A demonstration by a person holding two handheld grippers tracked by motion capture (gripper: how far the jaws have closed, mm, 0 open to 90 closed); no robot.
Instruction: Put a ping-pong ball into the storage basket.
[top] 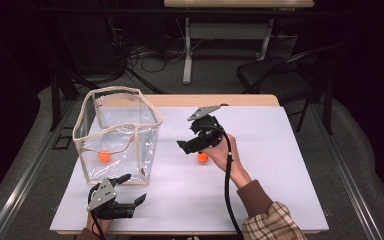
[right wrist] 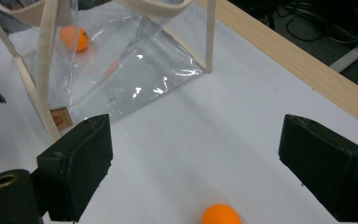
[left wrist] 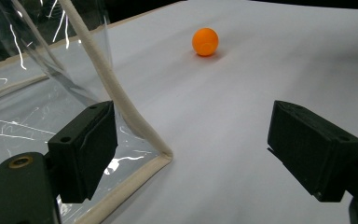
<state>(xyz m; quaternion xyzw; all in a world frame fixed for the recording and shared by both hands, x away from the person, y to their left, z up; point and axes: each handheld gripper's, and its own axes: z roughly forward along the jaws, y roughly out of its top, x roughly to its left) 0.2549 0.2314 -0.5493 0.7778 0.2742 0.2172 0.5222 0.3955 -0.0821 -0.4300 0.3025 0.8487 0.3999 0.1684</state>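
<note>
A clear plastic bag [top: 117, 132] with cream trim stands open on the left of the white sheet. One orange ball [top: 104, 156] lies inside it, and in the right gripper view that ball [right wrist: 73, 38] shows through the plastic. A second orange ball [top: 202, 157] lies on the sheet at mid-table. My right gripper [top: 192, 145] hovers over it, open, pointing toward the bag; the ball [right wrist: 220, 214] sits low between its jaws [right wrist: 196, 158]. My left gripper [top: 132, 190] rests open near the front edge, at the bag's front corner [left wrist: 161, 156], with nothing between its jaws [left wrist: 191, 149]. The second ball [left wrist: 205, 42] lies farther off.
A white sheet [top: 280, 165] covers the wooden table, whose far edge [top: 210, 100] shows bare. A black chair [top: 275, 75] stands behind the table at the right. Cables and another table's legs [top: 187, 55] lie on the floor beyond.
</note>
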